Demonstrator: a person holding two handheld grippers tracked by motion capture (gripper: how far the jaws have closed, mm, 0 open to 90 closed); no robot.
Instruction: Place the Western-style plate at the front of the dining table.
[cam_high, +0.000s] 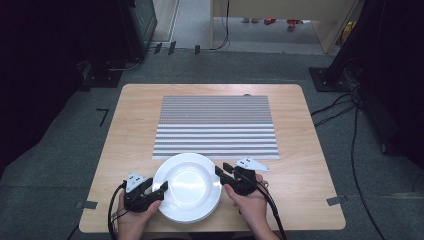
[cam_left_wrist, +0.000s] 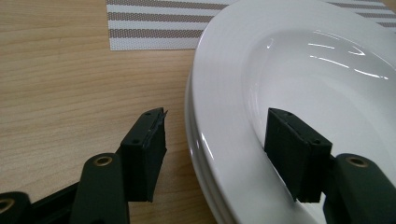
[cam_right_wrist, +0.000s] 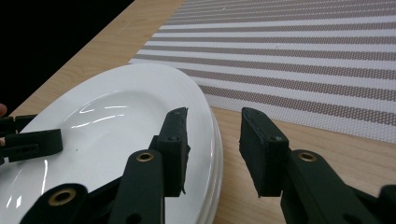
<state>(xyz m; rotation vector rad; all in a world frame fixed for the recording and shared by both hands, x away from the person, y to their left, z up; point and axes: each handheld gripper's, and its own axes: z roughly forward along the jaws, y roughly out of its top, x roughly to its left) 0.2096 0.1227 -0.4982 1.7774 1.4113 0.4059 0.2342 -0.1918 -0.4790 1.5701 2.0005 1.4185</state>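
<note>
A stack of white plates (cam_high: 187, 187) lies at the near edge of the wooden table (cam_high: 125, 130), just touching a striped placemat (cam_high: 215, 127). My left gripper (cam_high: 157, 184) is at the stack's left rim. In the left gripper view its jaws (cam_left_wrist: 217, 113) straddle the rim of the plates (cam_left_wrist: 303, 70), one jaw over the bowl and one outside, with gaps on both sides. My right gripper (cam_high: 222, 169) is at the right rim. Its jaws (cam_right_wrist: 215, 112) likewise straddle the edge of the plates (cam_right_wrist: 116, 121) without pressing on it. Both are open.
The placemat (cam_right_wrist: 303, 56) covers the table's middle and far part. Bare wood runs along both sides of it. Cables trail from both grippers toward the person. The left gripper's jaw (cam_right_wrist: 32, 142) reaches over the plates' far side in the right gripper view.
</note>
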